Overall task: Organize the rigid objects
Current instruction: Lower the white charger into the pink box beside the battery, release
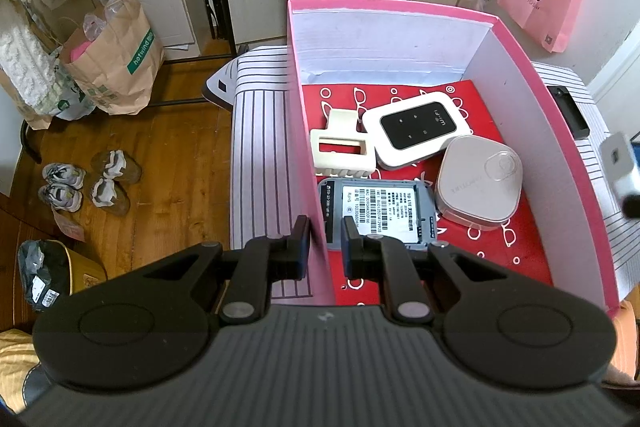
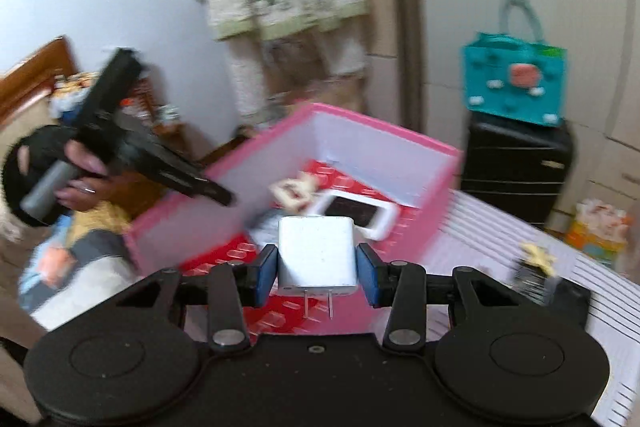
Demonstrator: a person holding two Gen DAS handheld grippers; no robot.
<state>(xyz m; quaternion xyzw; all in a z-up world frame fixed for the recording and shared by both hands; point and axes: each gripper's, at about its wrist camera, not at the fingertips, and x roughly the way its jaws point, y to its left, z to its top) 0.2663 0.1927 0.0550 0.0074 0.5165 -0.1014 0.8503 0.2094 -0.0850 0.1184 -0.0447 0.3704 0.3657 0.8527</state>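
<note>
A pink box (image 1: pixel 516 39) with a red patterned floor holds a cream hair claw (image 1: pixel 343 149), a white pocket wifi router (image 1: pixel 416 129), a rounded beige case (image 1: pixel 478 183) and a grey device with a label (image 1: pixel 380 213). My left gripper (image 1: pixel 326 247) is shut on the box's left wall (image 1: pixel 308 147). My right gripper (image 2: pixel 317 277) is shut on a white plug charger (image 2: pixel 317 253), held above the box (image 2: pixel 416 147). The charger also shows blurred at the right edge of the left wrist view (image 1: pixel 619 167).
The box sits on a striped cloth (image 1: pixel 256 147). A black flat item (image 1: pixel 568 111) lies right of the box. A dark clip with a yellow top (image 2: pixel 536 271) lies on the cloth. Shoes (image 1: pixel 90 185) and paper bags (image 1: pixel 116 63) are on the wood floor.
</note>
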